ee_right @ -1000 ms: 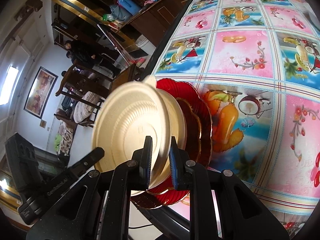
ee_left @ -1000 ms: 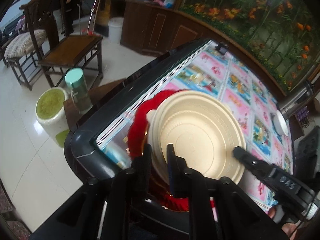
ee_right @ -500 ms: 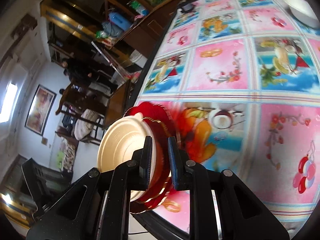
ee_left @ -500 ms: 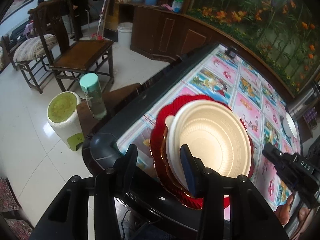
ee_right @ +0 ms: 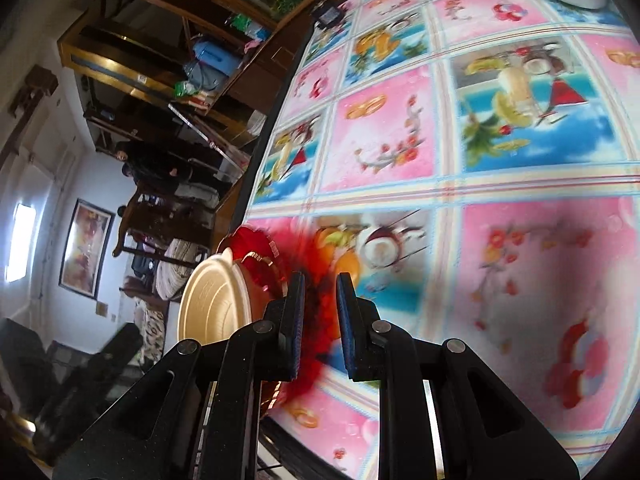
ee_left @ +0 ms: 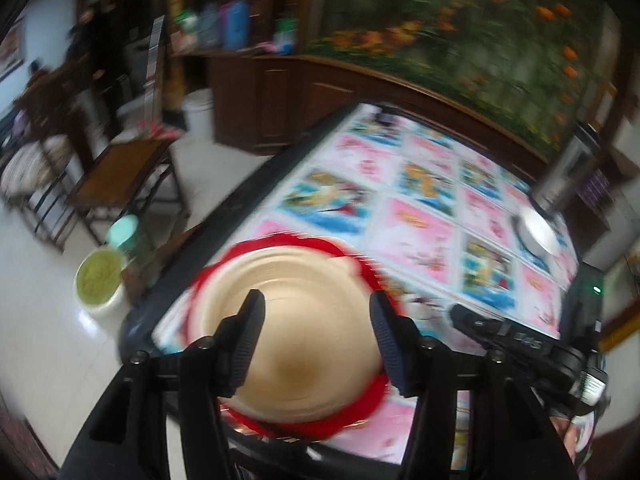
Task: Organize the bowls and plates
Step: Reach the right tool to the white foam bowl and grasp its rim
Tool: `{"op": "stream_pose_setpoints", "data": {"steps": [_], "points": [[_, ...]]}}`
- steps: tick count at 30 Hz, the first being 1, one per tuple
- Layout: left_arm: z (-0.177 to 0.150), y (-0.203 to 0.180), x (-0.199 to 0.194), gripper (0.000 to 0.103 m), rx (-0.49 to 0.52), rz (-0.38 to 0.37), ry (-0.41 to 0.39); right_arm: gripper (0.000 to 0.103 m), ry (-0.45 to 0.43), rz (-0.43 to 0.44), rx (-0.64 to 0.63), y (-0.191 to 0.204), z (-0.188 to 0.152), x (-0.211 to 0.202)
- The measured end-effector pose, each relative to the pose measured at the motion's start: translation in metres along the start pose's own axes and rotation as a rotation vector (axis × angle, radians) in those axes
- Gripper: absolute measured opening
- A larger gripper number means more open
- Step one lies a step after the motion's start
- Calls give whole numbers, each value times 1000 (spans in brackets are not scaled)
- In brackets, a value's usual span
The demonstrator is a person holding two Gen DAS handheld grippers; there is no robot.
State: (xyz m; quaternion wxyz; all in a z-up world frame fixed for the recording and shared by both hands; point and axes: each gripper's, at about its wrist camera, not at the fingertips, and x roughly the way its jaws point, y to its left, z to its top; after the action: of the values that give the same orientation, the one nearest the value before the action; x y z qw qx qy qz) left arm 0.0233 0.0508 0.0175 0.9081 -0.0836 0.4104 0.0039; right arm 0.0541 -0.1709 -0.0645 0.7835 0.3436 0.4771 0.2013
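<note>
1. Cream plate [ee_left: 296,320] sits face up, nested on top of a brown plate [ee_right: 260,280] and a red scalloped plate [ee_left: 348,252]; all round, so no long axis. Left view is motion-blurred.
2. The stack is at the near-left corner of the bench [ee_left: 420,220], on the fruit-print cloth, close to the bench's dark edge.
3. Left hand-held gripper [ee_left: 316,342]: jaws opening, about half spread, hovering over the cream plate. Plate shows between the fingers but pads don't press on it; nothing held.
4. Right hand-held gripper [ee_right: 318,320]: jaws nearly closed, narrow gap. The red plate's blurred rim shows in and behind the gap; can't tell if the pads pinch it.
5. From the right view, the stack lies just left of and beyond the fingertips, looking tilted on edge in this rolled camera.
6. White bowl [ee_left: 538,232] at far right of bench, well apart from the stack.
</note>
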Motion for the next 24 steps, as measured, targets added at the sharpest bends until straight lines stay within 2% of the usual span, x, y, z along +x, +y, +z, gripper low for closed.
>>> {"op": "stream_pose_setpoints", "data": {"steps": [3, 8, 12, 15, 18, 20, 24], "points": [[8, -42, 12, 59, 78, -68, 39, 17, -34, -3, 36, -20, 10, -18], [19, -108, 52, 59, 135, -193, 171, 17, -131, -34, 118, -73, 35, -72], [30, -154, 82, 59, 165, -213, 230, 18, -228, -64, 206, -122, 57, -124], [43, -182, 102, 59, 176, -199, 259, 19, -301, -84, 276, -158, 76, -163], [55, -211, 119, 59, 191, -191, 272, 24, -353, -87, 329, -182, 94, -189], [63, -228, 130, 59, 203, -187, 279, 34, -383, -69, 368, -197, 110, -203], [80, -260, 153, 59, 222, -174, 285, 35, -429, -48, 437, -220, 142, -212]]}}
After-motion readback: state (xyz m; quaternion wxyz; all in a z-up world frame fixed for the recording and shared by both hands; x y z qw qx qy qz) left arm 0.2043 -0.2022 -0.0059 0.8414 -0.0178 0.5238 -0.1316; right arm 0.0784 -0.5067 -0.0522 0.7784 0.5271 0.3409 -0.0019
